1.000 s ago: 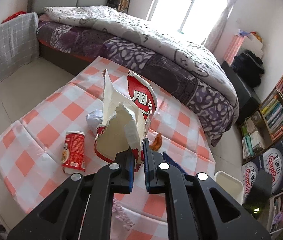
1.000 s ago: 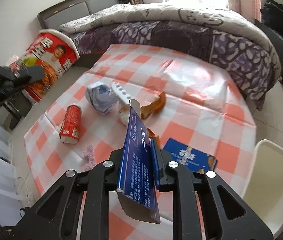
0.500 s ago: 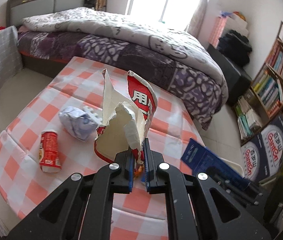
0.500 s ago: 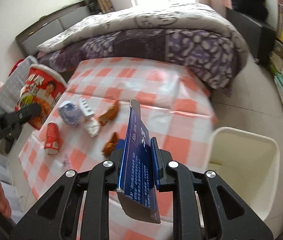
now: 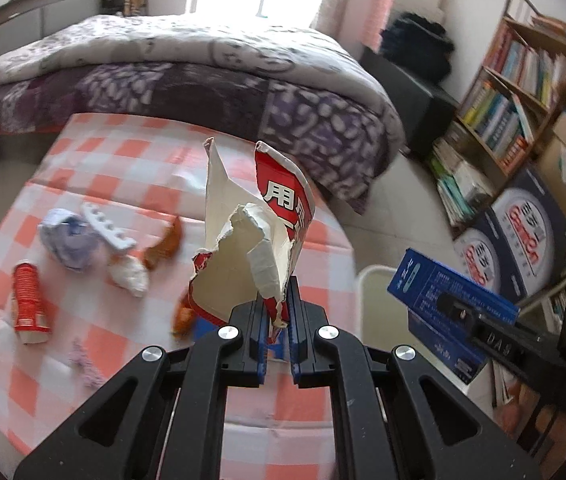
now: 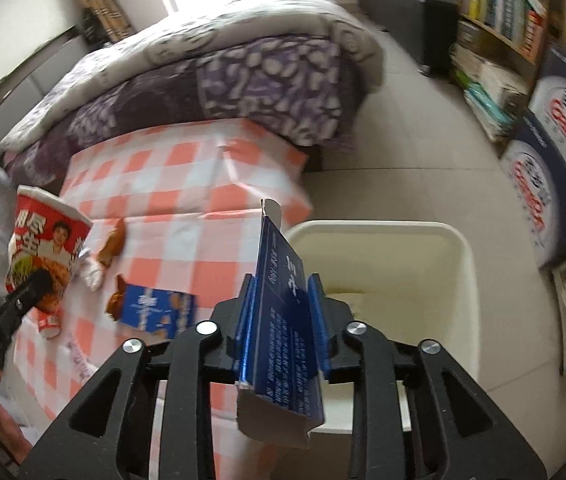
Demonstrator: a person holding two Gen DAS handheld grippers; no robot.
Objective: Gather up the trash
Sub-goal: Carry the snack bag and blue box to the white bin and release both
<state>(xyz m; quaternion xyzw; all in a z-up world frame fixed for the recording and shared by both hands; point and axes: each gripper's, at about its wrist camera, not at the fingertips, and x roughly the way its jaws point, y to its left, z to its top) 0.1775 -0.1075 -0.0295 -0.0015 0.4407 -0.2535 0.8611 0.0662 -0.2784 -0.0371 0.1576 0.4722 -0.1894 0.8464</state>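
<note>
My left gripper is shut on a torn red-and-white noodle cup and holds it above the checked table; the cup also shows in the right wrist view. My right gripper holds a dark blue carton between its pads at the near rim of the cream bin. The jaws stand wider apart than before. The carton also shows in the left wrist view, beside the bin.
On the table lie a red can, a crumpled paper ball, a white plastic piece, peel scraps and a blue box. A bed stands behind. Bookshelves and boxes stand to the right.
Both grippers swung right. The right gripper carried the blue carton from above the table to the bin's rim, and its jaws have spread. The left still grips the noodle cup.
</note>
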